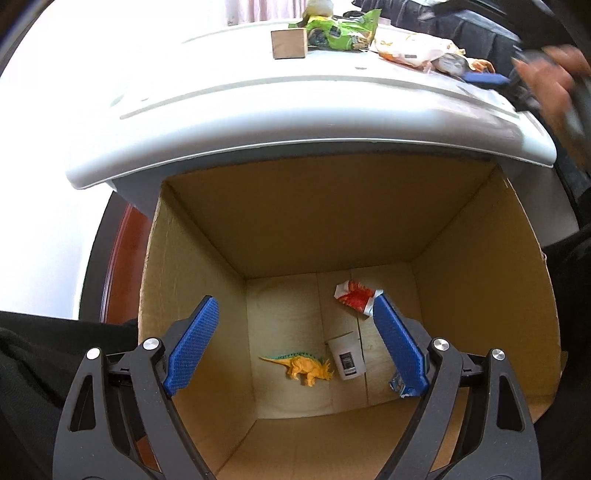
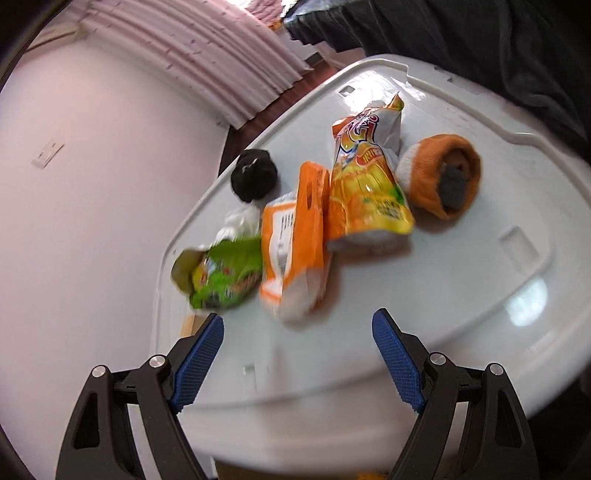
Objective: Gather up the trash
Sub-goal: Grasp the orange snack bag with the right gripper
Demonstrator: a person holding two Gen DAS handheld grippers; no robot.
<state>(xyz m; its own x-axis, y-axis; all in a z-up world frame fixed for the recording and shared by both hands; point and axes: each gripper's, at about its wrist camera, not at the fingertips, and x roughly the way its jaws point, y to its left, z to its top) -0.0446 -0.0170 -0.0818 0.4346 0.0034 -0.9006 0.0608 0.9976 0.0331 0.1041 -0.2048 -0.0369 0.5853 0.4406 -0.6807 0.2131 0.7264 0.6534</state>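
My left gripper (image 1: 295,306) is open and empty above an open cardboard box (image 1: 207,295). On the box floor lie a red-and-white wrapper (image 1: 354,297), a white paper cup (image 1: 345,358), a blue scrap (image 1: 397,384) and a yellow toy dinosaur (image 1: 303,367). My right gripper (image 2: 297,321) is open and empty just above the white table (image 2: 461,280). In front of it lie an orange-and-white packet (image 2: 295,243), a yellow-orange snack bag (image 2: 364,188) and a green snack bag (image 2: 221,277). The green bag also shows in the left wrist view (image 1: 340,31).
A rolled orange sock (image 2: 443,173), a black ball of fabric (image 2: 254,176) and crumpled white paper (image 2: 242,221) lie on the table. A wooden block (image 1: 289,43) stands near the green bag. The right gripper's blue finger (image 1: 484,78) and the hand holding it show at the table's right edge.
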